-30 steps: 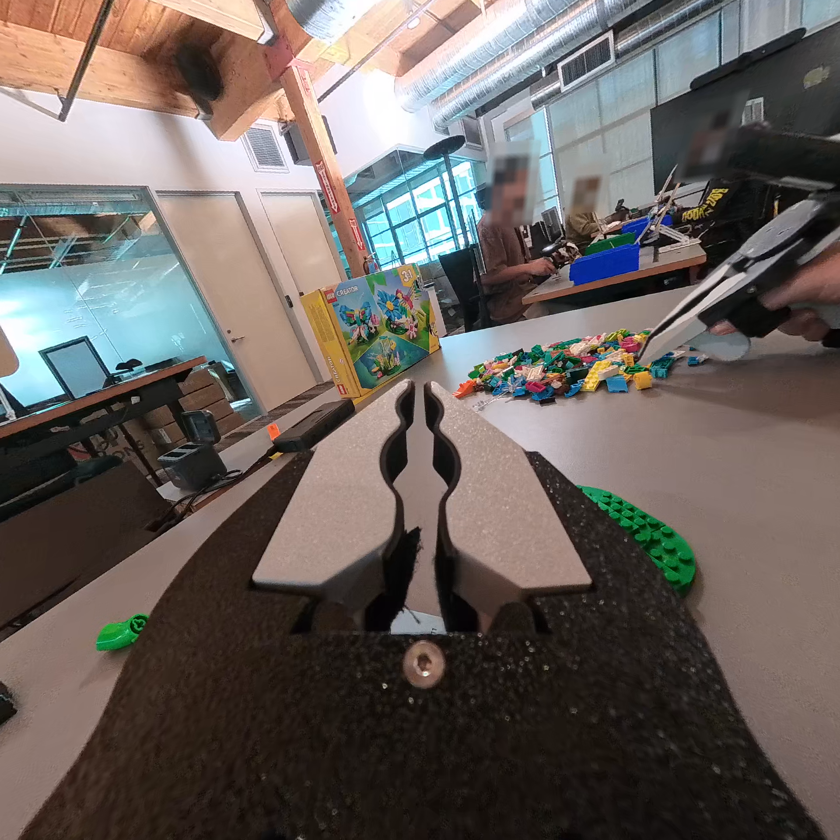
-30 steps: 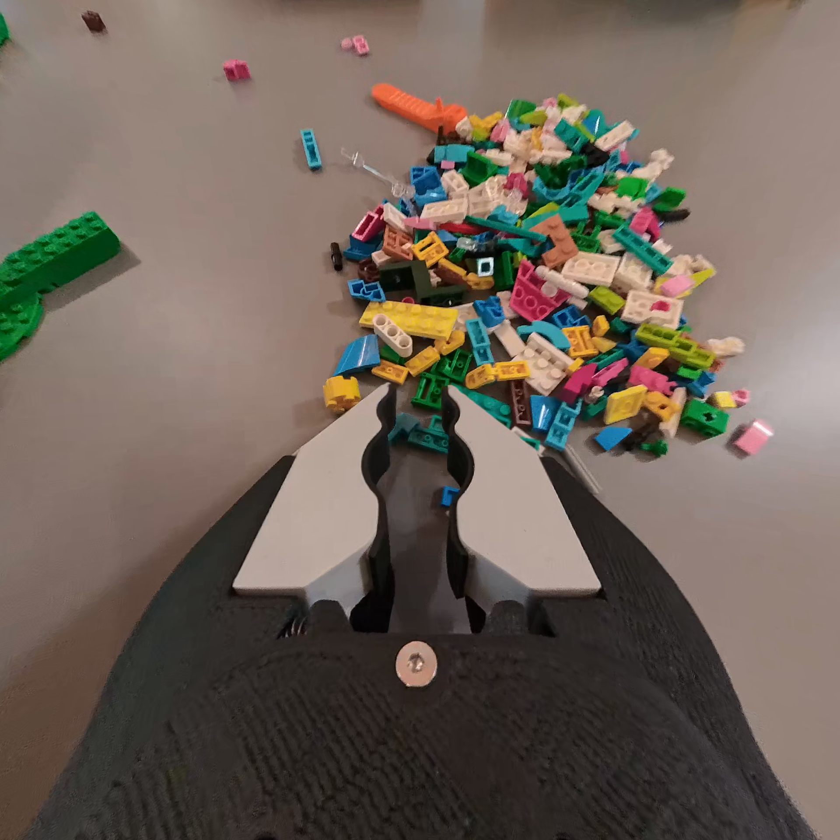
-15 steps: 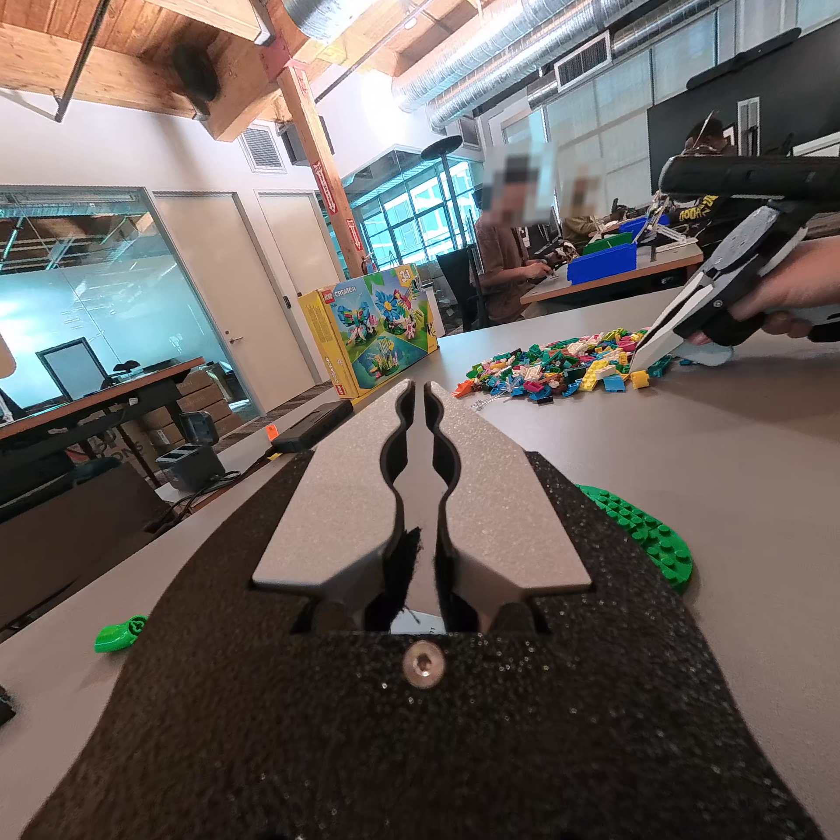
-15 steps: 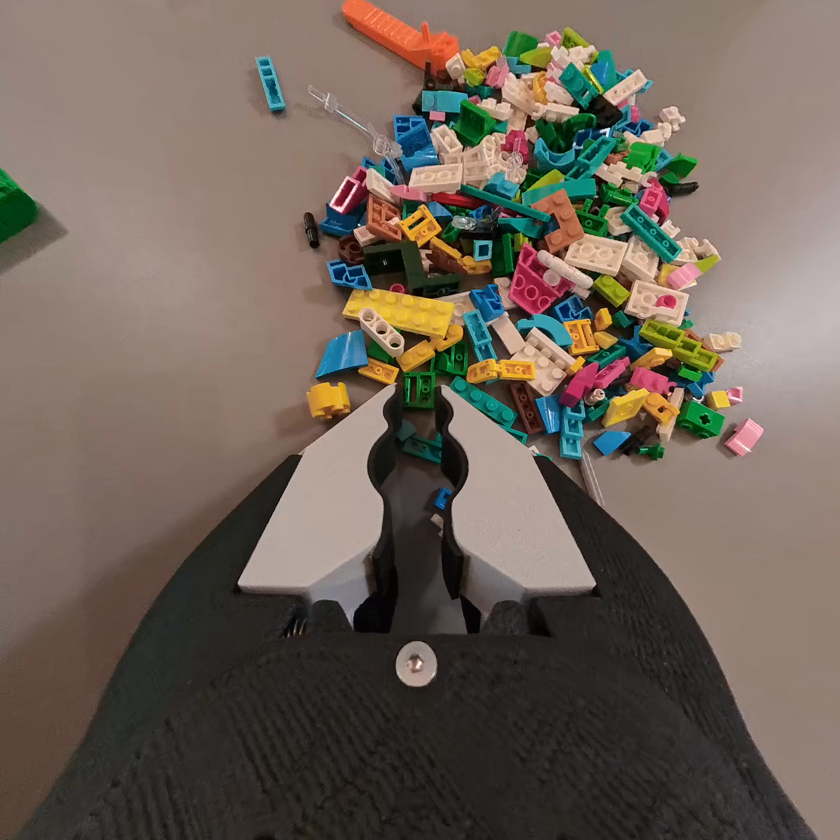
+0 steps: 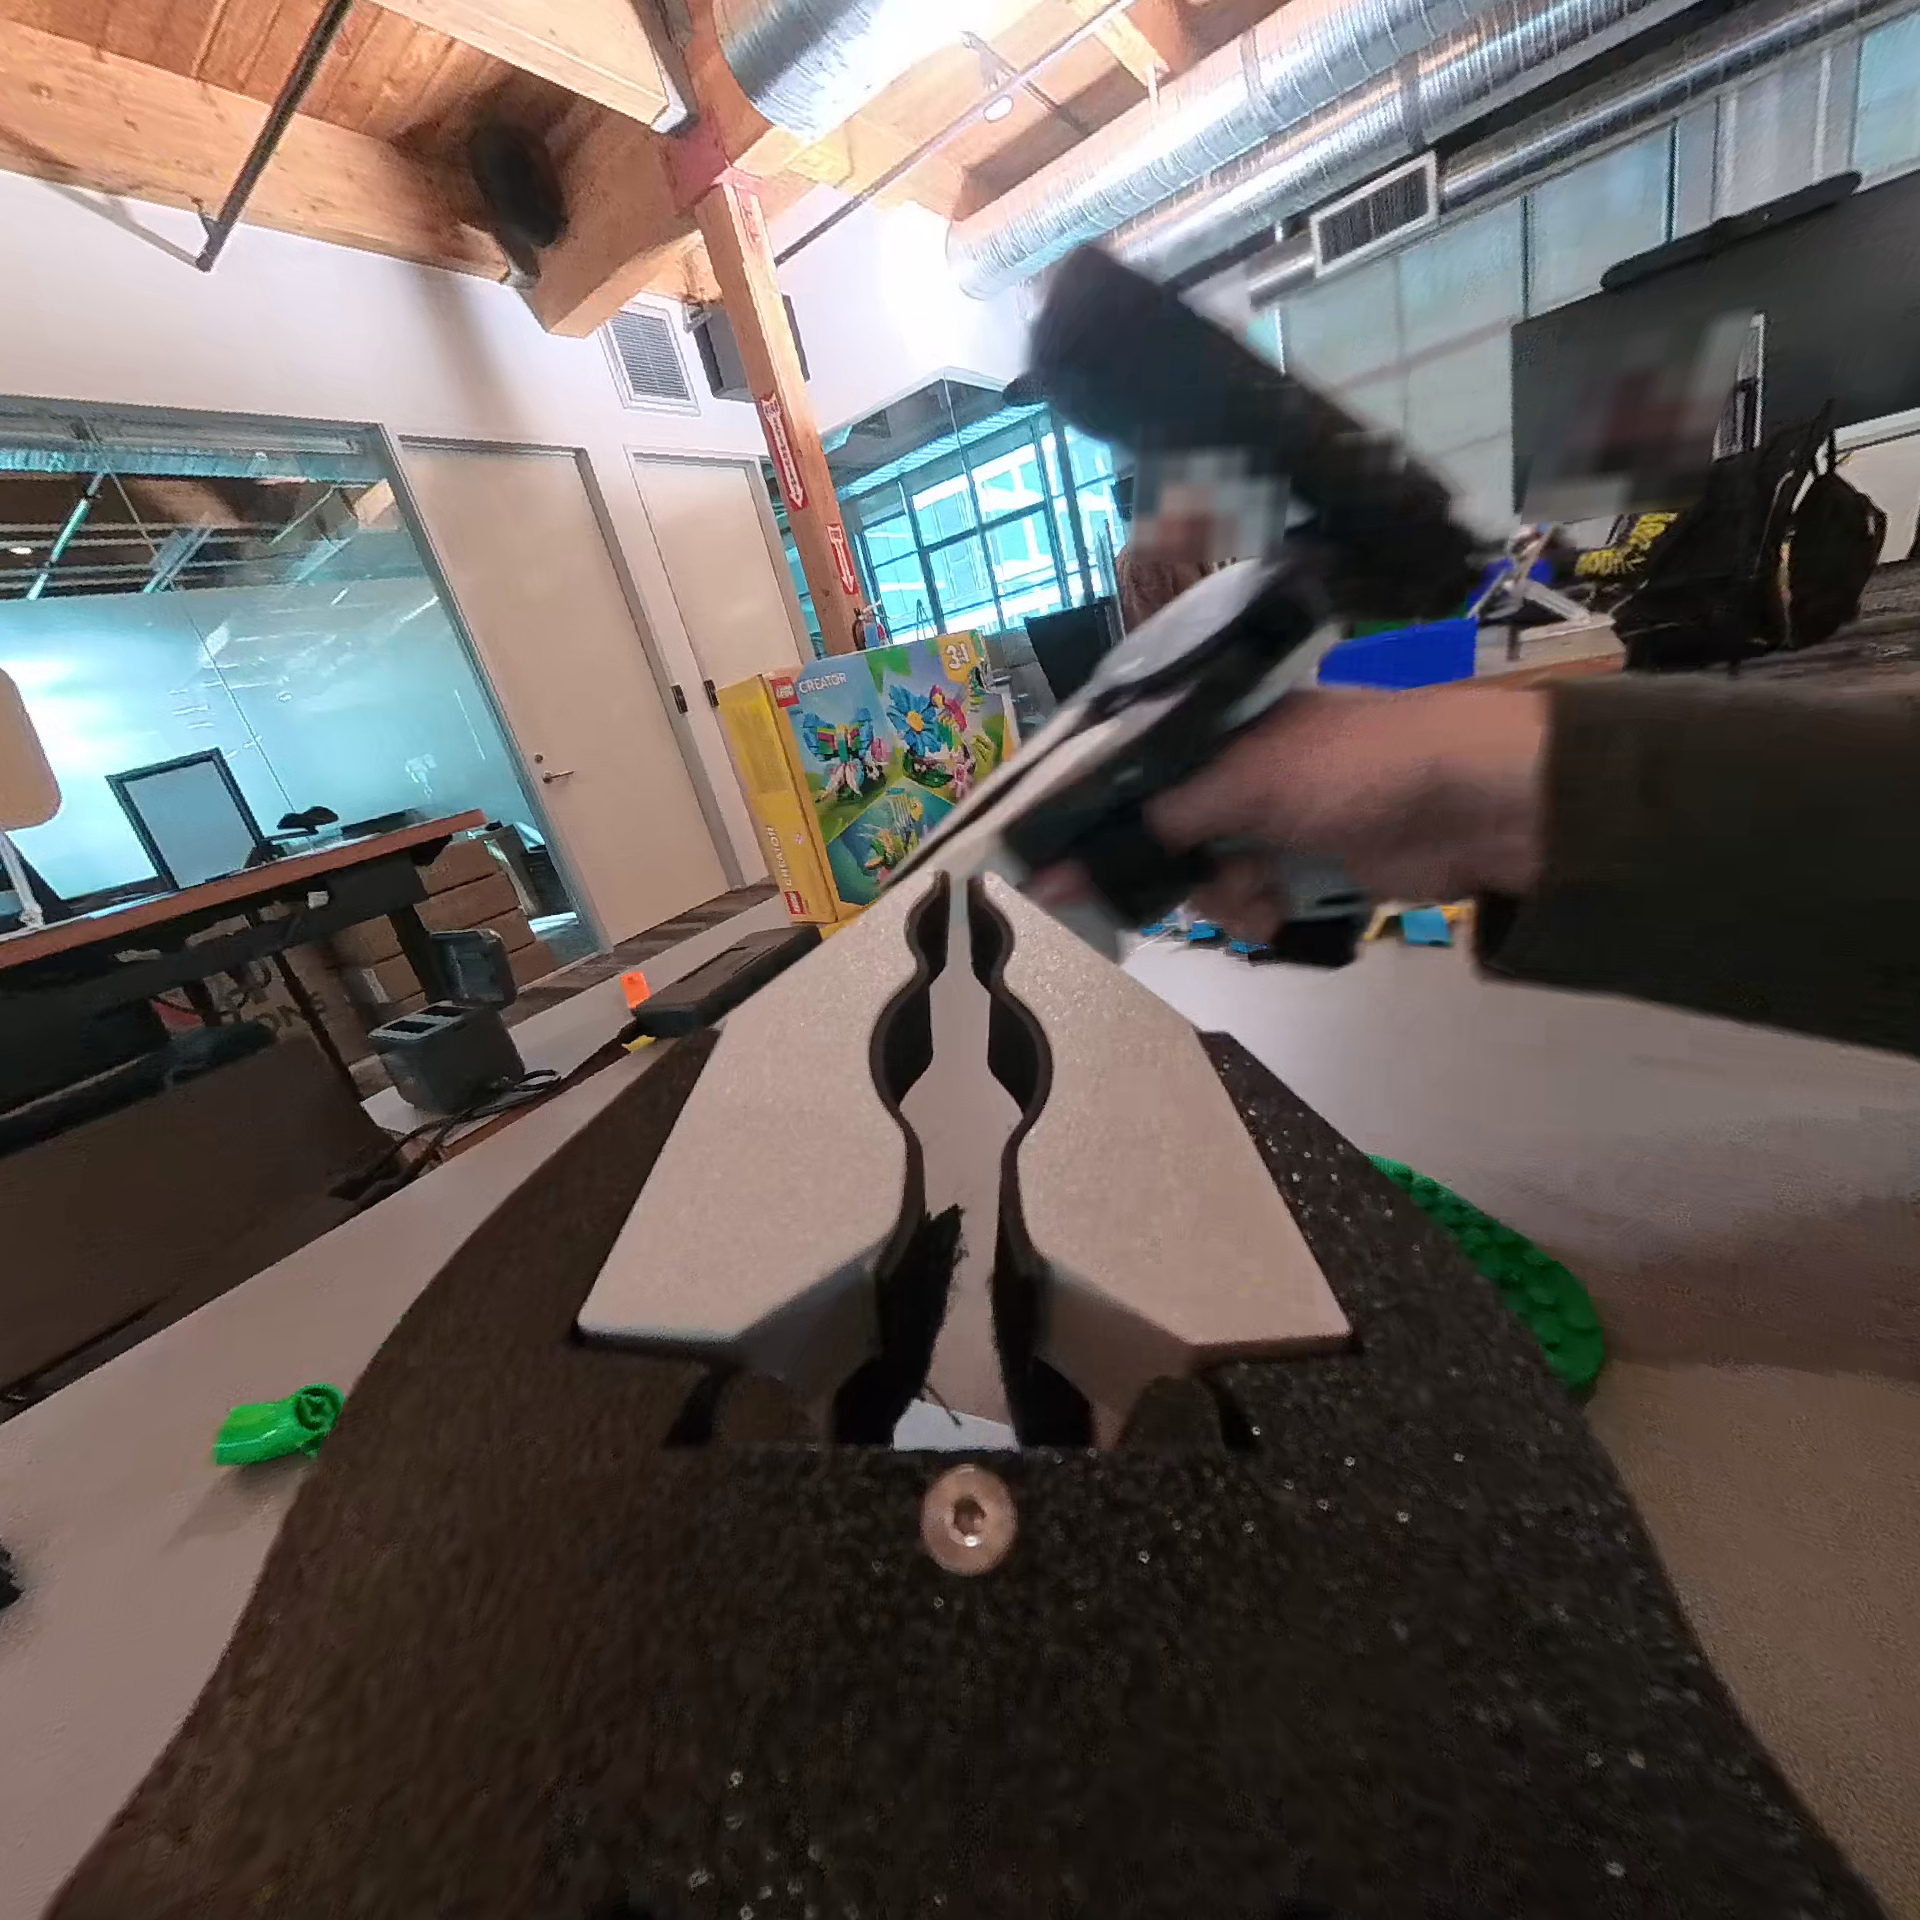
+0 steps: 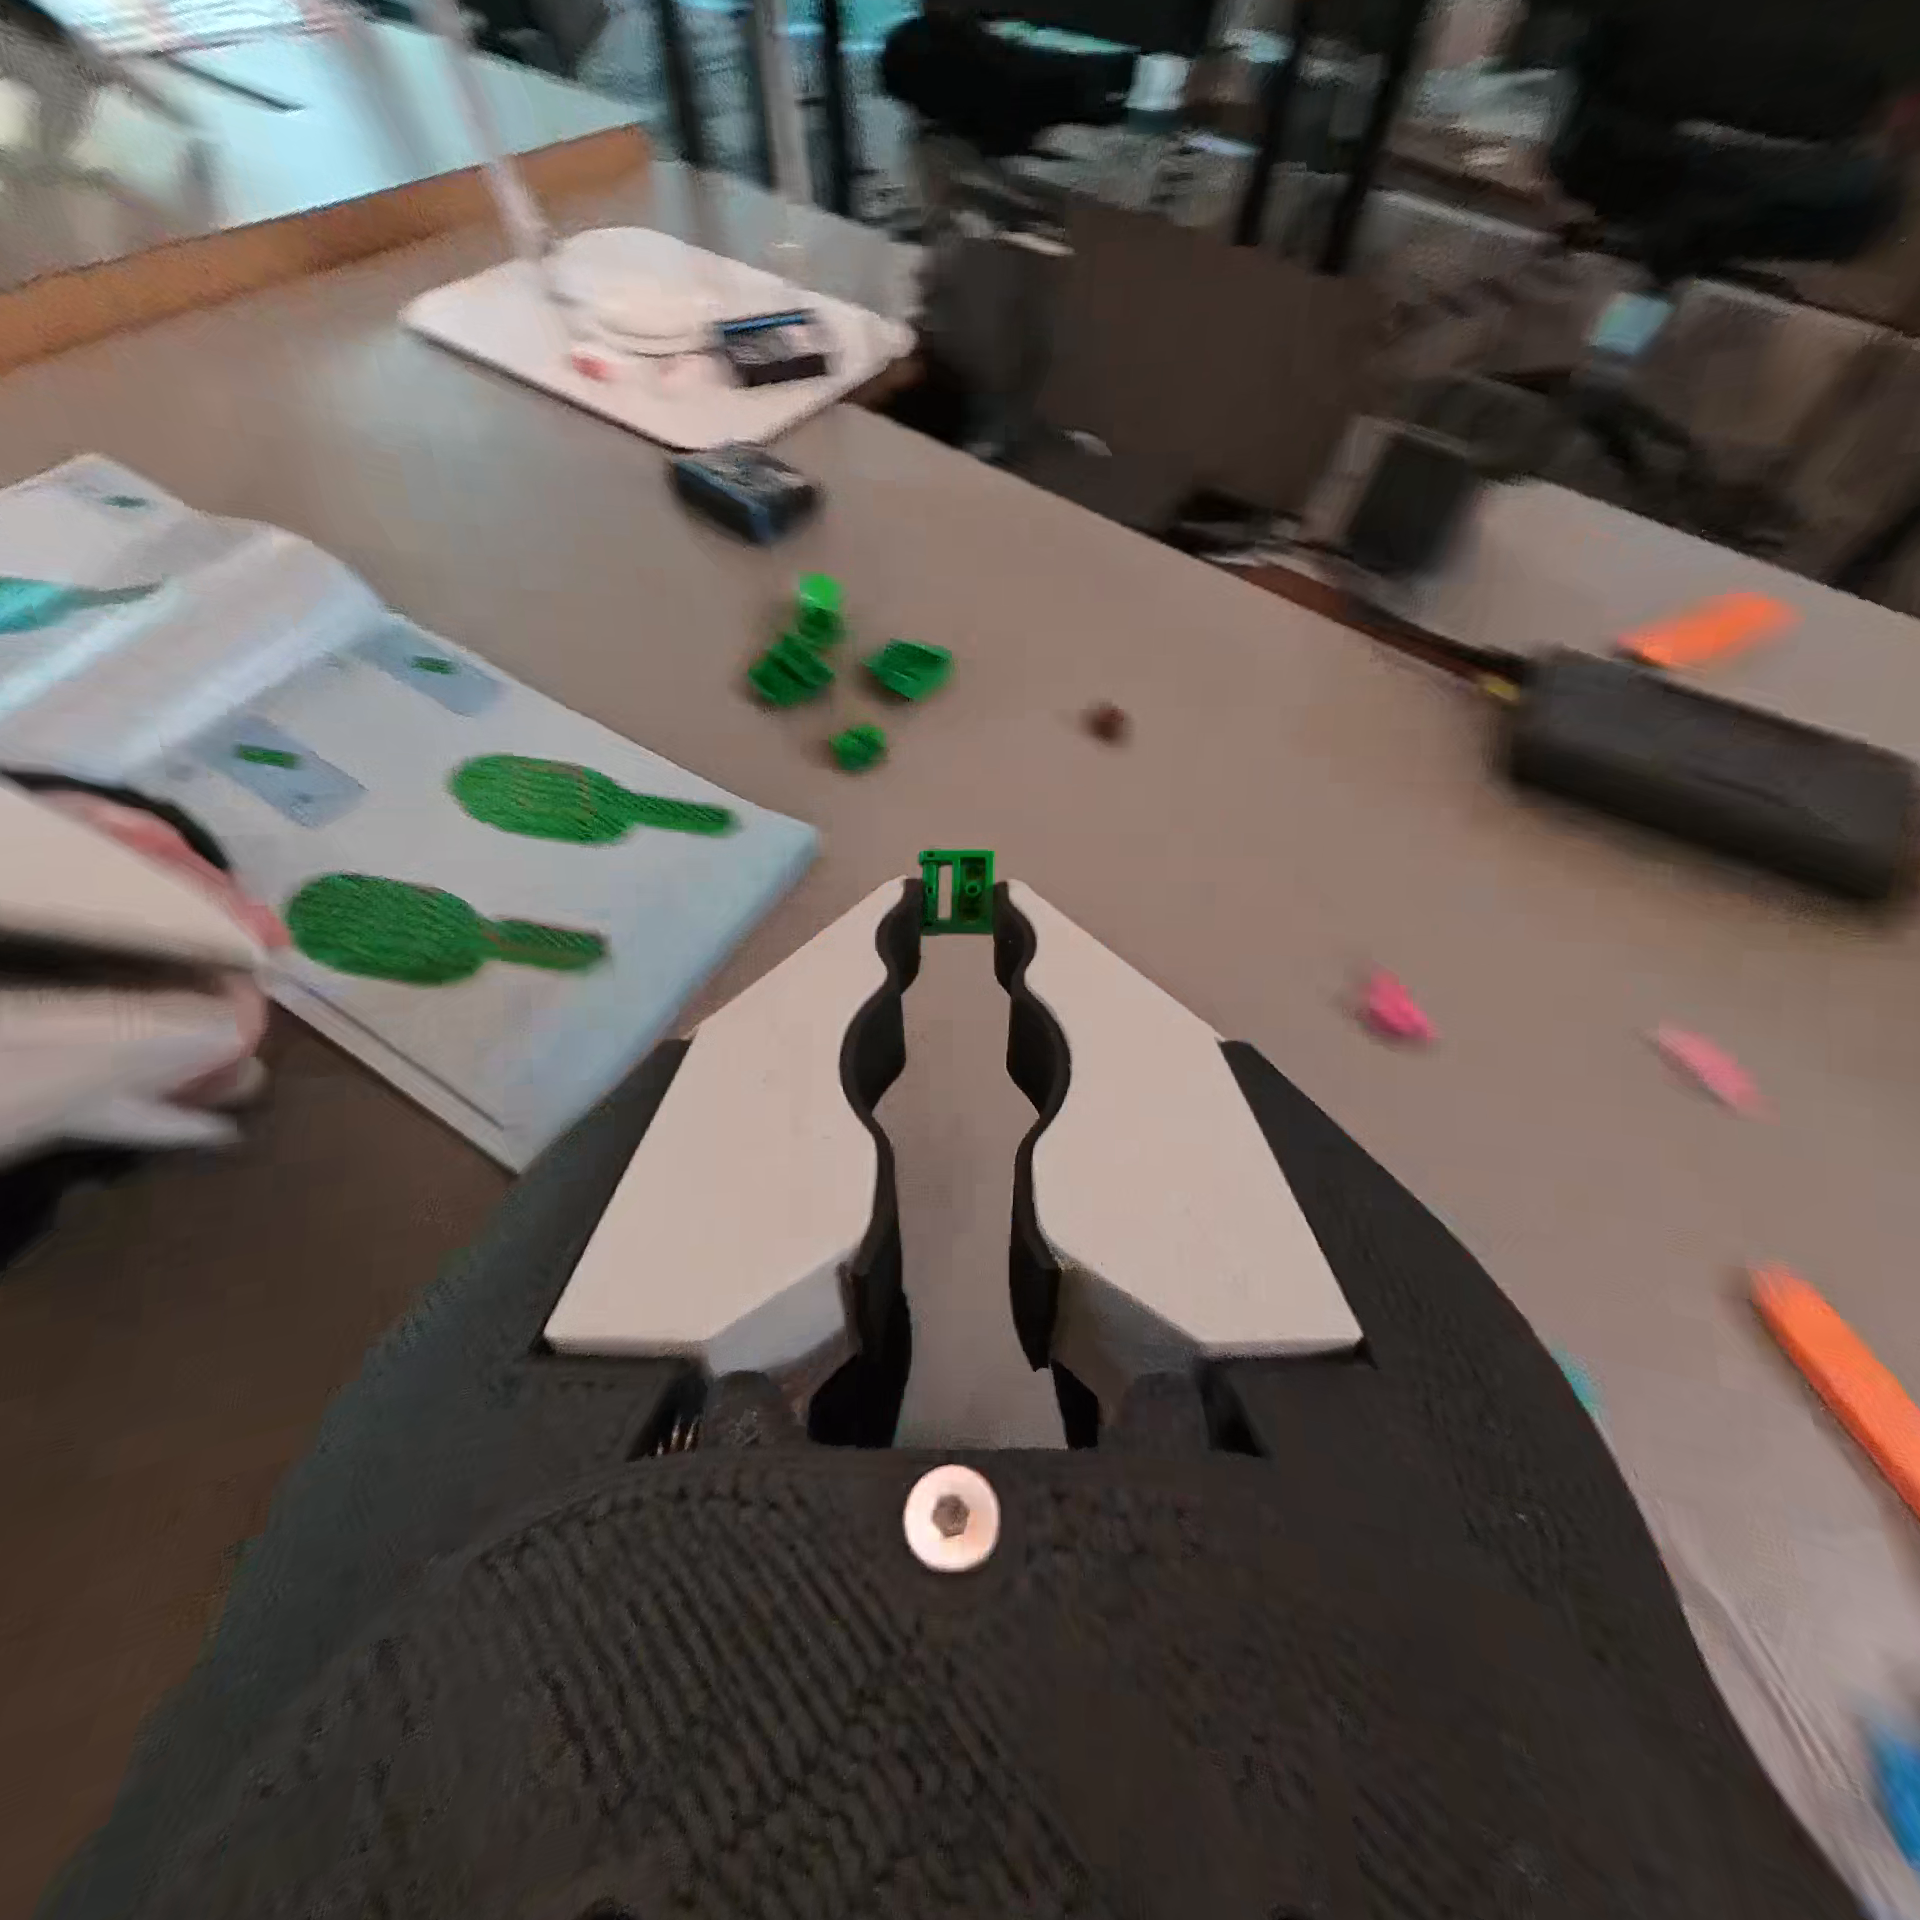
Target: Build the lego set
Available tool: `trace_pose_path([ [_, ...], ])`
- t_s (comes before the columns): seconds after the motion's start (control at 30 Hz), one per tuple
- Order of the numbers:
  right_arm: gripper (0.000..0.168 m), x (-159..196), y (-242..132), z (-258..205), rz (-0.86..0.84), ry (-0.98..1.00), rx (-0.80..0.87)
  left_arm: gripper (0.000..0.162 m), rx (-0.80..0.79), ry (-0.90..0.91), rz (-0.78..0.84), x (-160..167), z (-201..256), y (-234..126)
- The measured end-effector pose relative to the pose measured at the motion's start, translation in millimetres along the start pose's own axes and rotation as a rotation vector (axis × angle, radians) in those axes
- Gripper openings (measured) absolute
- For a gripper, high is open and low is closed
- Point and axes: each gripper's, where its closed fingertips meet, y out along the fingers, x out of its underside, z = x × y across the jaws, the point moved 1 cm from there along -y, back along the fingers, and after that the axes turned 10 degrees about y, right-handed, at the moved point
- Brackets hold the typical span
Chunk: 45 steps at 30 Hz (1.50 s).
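Over the grey table (image 6: 1195, 852) the right gripper (image 6: 957, 885) is pinching a green brick (image 6: 956, 891) at its tips, needing a firm grip toward the booklet (image 6: 499, 894), while the left gripper (image 5: 958, 883) is resting clenched and empty.

On my feed: grey desk (image 6: 1195, 831), black case (image 6: 1704, 774) at its far edge, white tray (image 6: 665, 332) (contents blurred), wooden post (image 5: 764, 416), two doors (image 5: 551, 686).

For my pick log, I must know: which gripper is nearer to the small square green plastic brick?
Right. The right gripper pinches the green brick between its fingertips. The left gripper is shut on nothing; the right one hangs just beyond its tips.
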Motion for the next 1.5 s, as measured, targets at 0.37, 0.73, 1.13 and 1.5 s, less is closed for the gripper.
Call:
trace_pose_path([
  [0.37,0.016,9,144,-43,-0.246,-0.132,-0.1,0.001,-0.003,0.018,0.01,-2,0,-1],
  [0.73,0.033,-33,67,-20,0.029,0.023,-0.059,0.0,0.01,0.013,0.015,-4,4,-2],
  [1.13,0.029,56,-169,138,0.158,0.112,0.521,0.0,0.016,0.017,0.013,-4,5,-3],
  [1.5,0.009,190,-430,290,-0.018,0.314,0.951,0.002,0.001,0.052,-0.008,-2,5,-1],
])
